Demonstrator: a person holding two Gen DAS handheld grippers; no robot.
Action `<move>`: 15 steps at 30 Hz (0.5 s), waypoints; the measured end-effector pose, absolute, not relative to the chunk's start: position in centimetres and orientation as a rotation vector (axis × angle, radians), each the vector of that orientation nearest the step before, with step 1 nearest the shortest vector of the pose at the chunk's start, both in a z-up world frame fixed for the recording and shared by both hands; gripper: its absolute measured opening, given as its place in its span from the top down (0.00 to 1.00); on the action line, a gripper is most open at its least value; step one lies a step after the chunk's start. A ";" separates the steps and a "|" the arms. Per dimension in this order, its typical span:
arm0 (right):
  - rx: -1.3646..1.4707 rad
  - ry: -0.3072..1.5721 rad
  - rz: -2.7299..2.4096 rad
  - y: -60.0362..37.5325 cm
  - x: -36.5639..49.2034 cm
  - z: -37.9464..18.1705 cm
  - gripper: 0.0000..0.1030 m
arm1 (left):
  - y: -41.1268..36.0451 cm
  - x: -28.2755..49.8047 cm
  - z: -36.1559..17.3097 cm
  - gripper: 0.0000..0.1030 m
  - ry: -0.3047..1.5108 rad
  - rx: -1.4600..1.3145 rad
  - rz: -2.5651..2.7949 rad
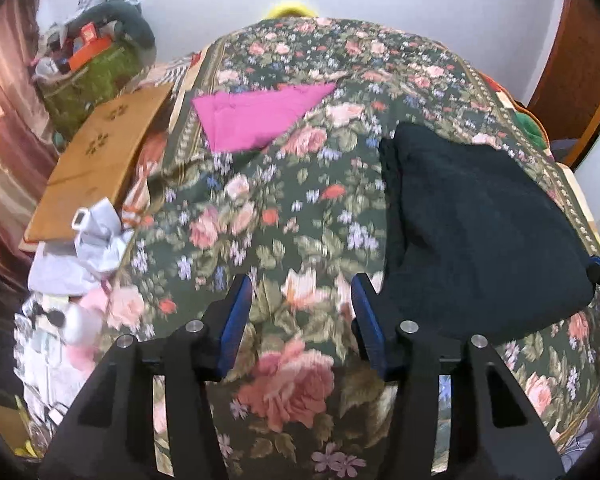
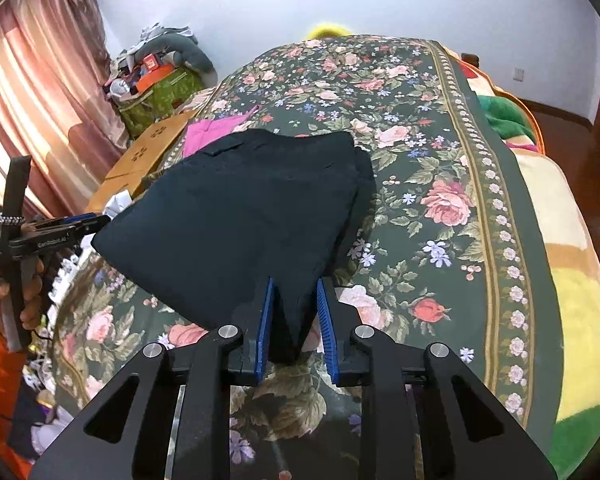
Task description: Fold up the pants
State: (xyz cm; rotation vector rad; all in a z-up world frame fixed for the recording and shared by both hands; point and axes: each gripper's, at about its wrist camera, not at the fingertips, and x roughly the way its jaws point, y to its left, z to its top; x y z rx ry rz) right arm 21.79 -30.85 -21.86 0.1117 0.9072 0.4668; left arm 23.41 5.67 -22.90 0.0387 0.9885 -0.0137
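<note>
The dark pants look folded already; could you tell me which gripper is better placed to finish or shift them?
Probably the right gripper: its open jaws straddle the near corner of the pants. The left gripper hovers open over bare bedspread.

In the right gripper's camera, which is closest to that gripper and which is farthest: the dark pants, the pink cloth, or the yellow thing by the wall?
1. Dark pants, their corner between the right gripper fingers.
2. Pink cloth, behind the pants, left.
3. Yellow thing, past the bed's far end.

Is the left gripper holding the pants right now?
No. The left gripper is open over bare floral blanket, with the pants lying off to its right.
</note>
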 end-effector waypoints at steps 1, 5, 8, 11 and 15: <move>0.110 0.900 0.460 -31.0 21.9 -21.5 0.81 | 5.6 23.7 -22.4 0.49 0.978 0.033 -0.026; 0.113 0.867 0.453 -31.7 23.1 -20.2 0.81 | 4.2 25.8 -20.4 0.48 0.950 0.035 -0.081; 0.099 0.858 0.453 -31.7 24.5 -19.7 0.80 | 2.8 27.9 -19.5 0.44 0.946 0.024 -0.134; 0.076 0.858 0.464 -31.3 26.5 -19.6 0.75 | 1.2 30.2 -19.0 0.43 0.951 0.029 -0.180; 0.045 0.854 0.477 -30.9 29.1 -20.0 0.69 | -0.9 33.7 -19.3 0.43 0.980 0.056 -0.226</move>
